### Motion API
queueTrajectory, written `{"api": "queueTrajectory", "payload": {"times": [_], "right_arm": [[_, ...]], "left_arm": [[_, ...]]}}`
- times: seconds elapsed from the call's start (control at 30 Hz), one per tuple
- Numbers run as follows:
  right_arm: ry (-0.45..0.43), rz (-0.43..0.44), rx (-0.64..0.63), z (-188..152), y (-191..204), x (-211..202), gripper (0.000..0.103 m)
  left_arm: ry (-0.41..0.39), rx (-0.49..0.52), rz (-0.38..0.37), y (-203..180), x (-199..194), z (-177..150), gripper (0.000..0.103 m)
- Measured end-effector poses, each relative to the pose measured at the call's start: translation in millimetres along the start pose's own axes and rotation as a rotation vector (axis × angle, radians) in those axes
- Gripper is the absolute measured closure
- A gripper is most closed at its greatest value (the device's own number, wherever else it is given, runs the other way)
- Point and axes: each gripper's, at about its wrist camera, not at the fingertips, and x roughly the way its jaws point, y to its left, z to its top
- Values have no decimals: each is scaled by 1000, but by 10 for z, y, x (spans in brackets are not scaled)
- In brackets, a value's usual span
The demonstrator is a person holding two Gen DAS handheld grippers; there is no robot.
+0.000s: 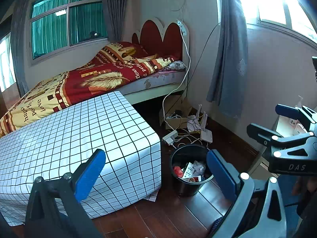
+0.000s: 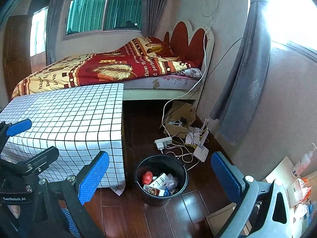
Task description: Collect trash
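A black trash bin (image 1: 186,186) stands on the dark wood floor beside the table; in the right wrist view the bin (image 2: 164,198) holds a red crumpled ball (image 2: 147,177), a white carton (image 2: 158,181), clear plastic wrap (image 2: 171,181) and a printed packet (image 2: 152,190). My left gripper (image 1: 156,175) is open and empty, above and before the bin. My right gripper (image 2: 160,175) is open and empty, over the bin's near side. The right gripper also shows at the right edge of the left wrist view (image 1: 277,125), open.
A table with a white grid-pattern cloth (image 1: 79,134) stands left of the bin. Behind it is a bed with a red and yellow quilt (image 1: 95,75). A cardboard box, power strip, router and tangled cables (image 2: 184,138) lie on the floor by the wall. Grey curtains (image 1: 229,63) hang at right.
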Motion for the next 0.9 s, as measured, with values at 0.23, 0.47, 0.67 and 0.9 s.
{"api": "queueTrajectory", "payload": {"times": [0.23, 0.47, 0.67, 0.9], "right_arm": [[-1, -3, -1, -5, 5, -10, 0], [1, -4, 0, -4, 13, -17, 0], [8, -7, -3, 8, 7, -13, 0], [10, -11, -4, 5, -13, -5, 0]], "left_arm": [[-1, 1, 3, -14, 1, 8, 0], [-1, -2, -1, -44, 7, 39, 0], [-5, 7, -1, -70, 7, 47, 0], [-3, 6, 1, -71, 11, 47, 0]]}}
